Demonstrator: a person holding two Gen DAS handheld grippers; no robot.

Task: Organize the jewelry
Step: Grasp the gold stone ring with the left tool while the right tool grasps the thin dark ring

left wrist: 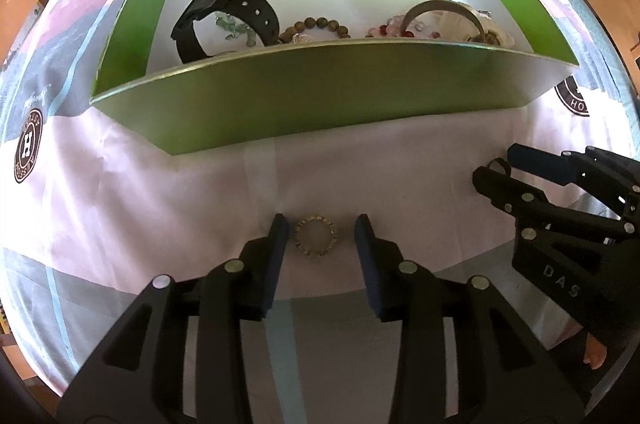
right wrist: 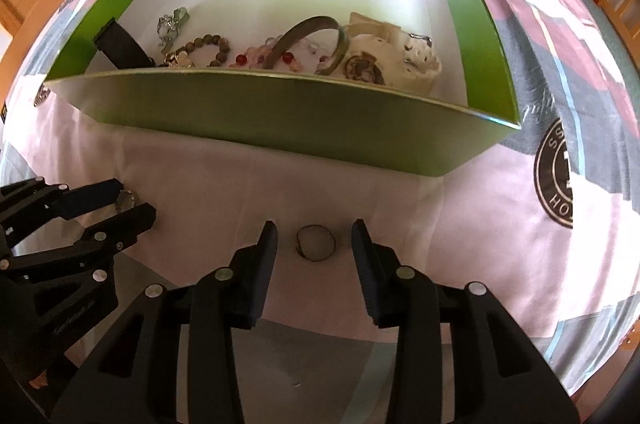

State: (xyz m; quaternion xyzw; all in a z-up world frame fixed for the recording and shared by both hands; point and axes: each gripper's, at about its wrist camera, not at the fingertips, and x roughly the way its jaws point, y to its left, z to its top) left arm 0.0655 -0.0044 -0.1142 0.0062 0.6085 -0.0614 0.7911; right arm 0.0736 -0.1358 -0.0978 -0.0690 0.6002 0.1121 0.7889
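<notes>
- Green box sits on a patterned cloth, open top, white floor.
- Already in the box, along the near wall: black watch, brown bead bracelet, pink and red beads, metal bangle, cream watch. A small silvery charm piece lies near the black watch.
- Most of the sorting looks done, judging by that pile.
- Two rings are not yet in the box, both on the cloth in front of it.
- Beaded ring lies flat between the fingers of the left gripper. Jaws apart, pads clear of the ring on both sides. Not gripped.
- Plain ring lies flat between the fingers of the right gripper. Jaws apart, gap on each side. Not gripped either.
- Both grippers point steeply down at the cloth, side by side, each over its own ring.
- Left to do, as I read it: close on each ring, lift, carry over the near wall, drop inside.
- Rings are thin and flat on soft cloth; the pinch may catch fabric or slide off.
</notes>
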